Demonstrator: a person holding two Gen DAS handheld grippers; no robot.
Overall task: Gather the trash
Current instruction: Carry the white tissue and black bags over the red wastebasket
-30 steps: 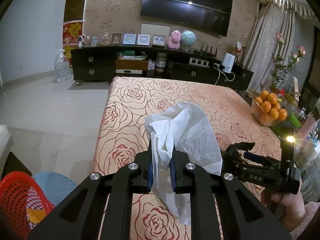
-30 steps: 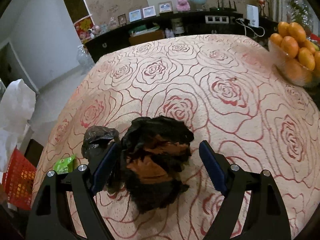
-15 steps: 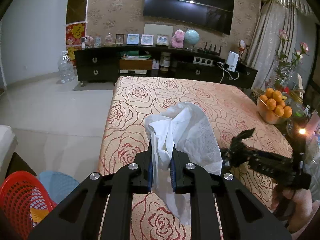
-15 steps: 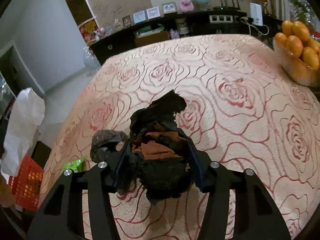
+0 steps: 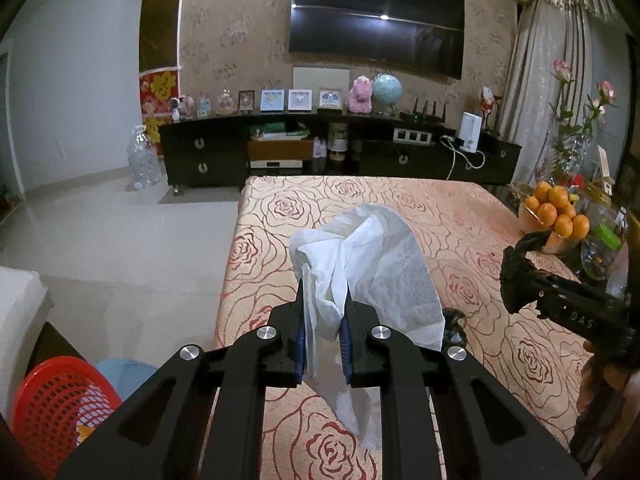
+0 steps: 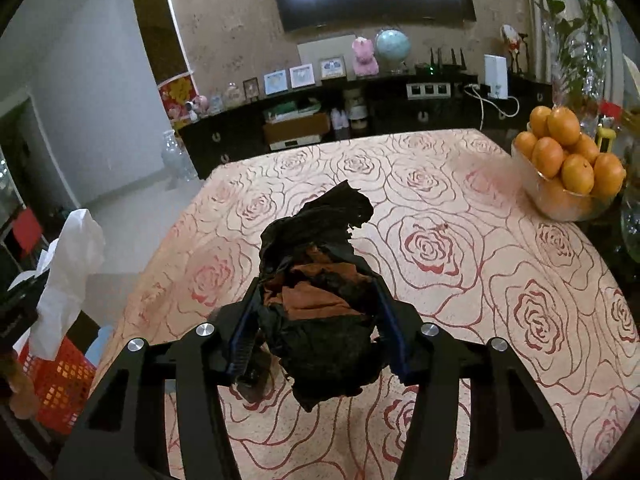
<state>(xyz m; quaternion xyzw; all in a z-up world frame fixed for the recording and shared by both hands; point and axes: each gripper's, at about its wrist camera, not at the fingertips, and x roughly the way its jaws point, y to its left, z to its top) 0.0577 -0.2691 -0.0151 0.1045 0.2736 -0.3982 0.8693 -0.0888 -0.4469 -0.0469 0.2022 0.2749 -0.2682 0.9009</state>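
Right wrist view: right gripper [image 6: 316,320] clamps a crumpled black-and-orange wrapper [image 6: 320,292] above the rose-patterned tablecloth [image 6: 500,280]. Left gripper [image 5: 323,332] pinches white tissue [image 5: 360,272]. Carry both level to the red mesh basket [image 5: 52,408], probably the bin.

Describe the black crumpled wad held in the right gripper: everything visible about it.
The black crumpled wad looks like thin, wrinkled plastic or paper, black outside with rust-orange folds showing at its middle. A ragged flap sticks up at its far end, and a lumpy lobe hangs below the fingers. The right gripper is shut on it, blue pads pressing both sides. It appears lifted clear of the rose-patterned tablecloth. From the left wrist view it shows only as a dark ragged shape.
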